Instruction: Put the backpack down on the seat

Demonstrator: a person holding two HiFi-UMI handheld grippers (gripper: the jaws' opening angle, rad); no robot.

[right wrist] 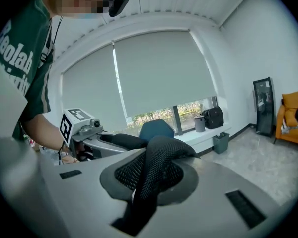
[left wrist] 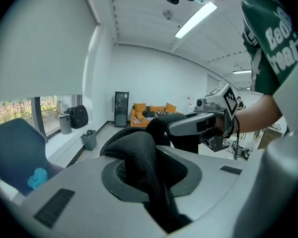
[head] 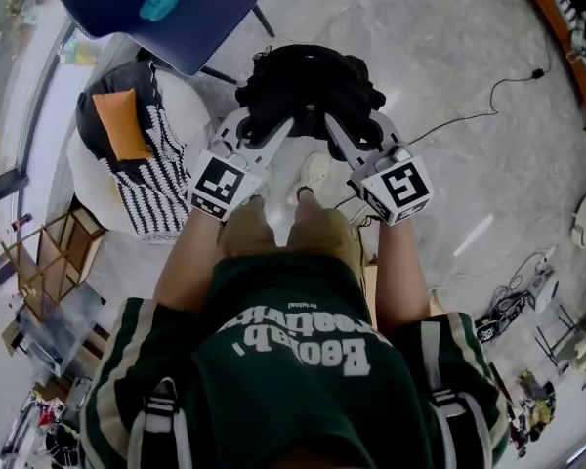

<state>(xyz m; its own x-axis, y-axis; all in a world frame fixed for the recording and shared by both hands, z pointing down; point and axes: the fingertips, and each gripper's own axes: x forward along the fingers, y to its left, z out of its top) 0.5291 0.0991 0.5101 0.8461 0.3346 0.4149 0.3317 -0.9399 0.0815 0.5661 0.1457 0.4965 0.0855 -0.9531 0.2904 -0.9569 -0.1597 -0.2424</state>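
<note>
Black mesh strap [left wrist: 139,155] sits pinched in the nearly closed jaws of the left gripper [head: 276,131], and the right gripper [head: 332,127] clamps a like strap [right wrist: 156,167], so the backpack [head: 308,86] hangs between them above the floor. Lifting looks done. Left to do: carry it to the blue chair seat [head: 210,18], where a teal object [head: 161,0] lies, lower it and let go.
</note>
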